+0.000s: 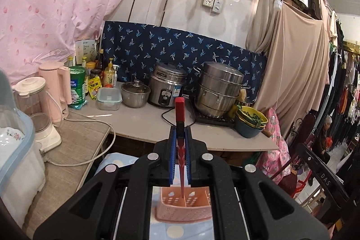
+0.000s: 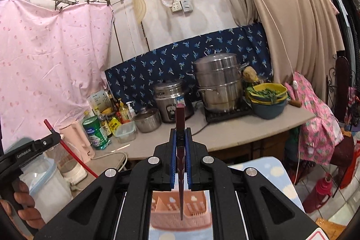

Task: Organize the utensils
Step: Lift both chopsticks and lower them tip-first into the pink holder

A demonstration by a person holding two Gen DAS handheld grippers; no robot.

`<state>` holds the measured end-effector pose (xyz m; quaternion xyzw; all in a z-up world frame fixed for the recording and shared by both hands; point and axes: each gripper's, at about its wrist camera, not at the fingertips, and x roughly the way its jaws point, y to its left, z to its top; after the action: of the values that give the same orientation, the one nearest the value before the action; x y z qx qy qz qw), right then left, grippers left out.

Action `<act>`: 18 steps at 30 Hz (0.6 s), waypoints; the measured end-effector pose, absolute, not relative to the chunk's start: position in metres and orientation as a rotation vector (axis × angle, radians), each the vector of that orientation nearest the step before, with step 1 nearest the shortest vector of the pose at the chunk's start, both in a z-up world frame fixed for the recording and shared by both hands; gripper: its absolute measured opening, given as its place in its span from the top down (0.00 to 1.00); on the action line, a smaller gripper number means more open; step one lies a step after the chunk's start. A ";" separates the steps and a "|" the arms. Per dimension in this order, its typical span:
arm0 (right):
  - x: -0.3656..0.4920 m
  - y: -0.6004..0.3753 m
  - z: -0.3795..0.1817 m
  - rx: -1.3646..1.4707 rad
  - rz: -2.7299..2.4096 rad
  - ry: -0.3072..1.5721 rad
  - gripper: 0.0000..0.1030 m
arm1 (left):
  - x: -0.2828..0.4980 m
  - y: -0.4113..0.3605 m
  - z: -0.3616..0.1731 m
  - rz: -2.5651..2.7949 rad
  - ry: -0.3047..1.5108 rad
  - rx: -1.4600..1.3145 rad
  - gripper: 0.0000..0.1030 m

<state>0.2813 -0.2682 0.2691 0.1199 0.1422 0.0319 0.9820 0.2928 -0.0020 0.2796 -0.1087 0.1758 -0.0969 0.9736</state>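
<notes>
From the left wrist, a grey counter (image 1: 157,125) under a blue palm-print cloth (image 1: 180,46) carries steel pots, and the left gripper (image 1: 180,138) clamps a red chopstick (image 1: 180,111) upright, tip over a pink perforated caddy (image 1: 177,210). From the right wrist, the right gripper (image 2: 180,141) pinches a dark maroon chopstick (image 2: 180,118) above the same divided caddy (image 2: 162,215), which sits on a blue cloud-print cloth (image 2: 265,170).

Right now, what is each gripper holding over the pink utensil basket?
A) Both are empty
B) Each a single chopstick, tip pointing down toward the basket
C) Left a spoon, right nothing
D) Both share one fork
B: the left gripper is shut on a red chopstick and the right gripper on a dark red chopstick, both tips above the pink basket.
</notes>
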 end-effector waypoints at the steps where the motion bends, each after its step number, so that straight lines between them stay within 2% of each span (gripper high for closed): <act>1: 0.291 -0.266 0.268 0.233 0.061 0.293 0.93 | 0.299 -0.003 0.277 -0.196 0.359 -0.221 0.93; 13: 0.368 -0.264 0.179 0.219 0.061 0.512 0.93 | 0.351 -0.011 0.200 -0.148 0.520 -0.186 0.93; 18: 0.384 -0.253 0.163 0.179 0.060 0.559 0.92 | 0.357 -0.009 0.179 -0.135 0.553 -0.177 0.93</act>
<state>0.3844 -0.2533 0.1629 0.0884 0.2754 0.0297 0.9568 0.3566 -0.0087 0.1792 -0.0873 0.2723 -0.0665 0.9559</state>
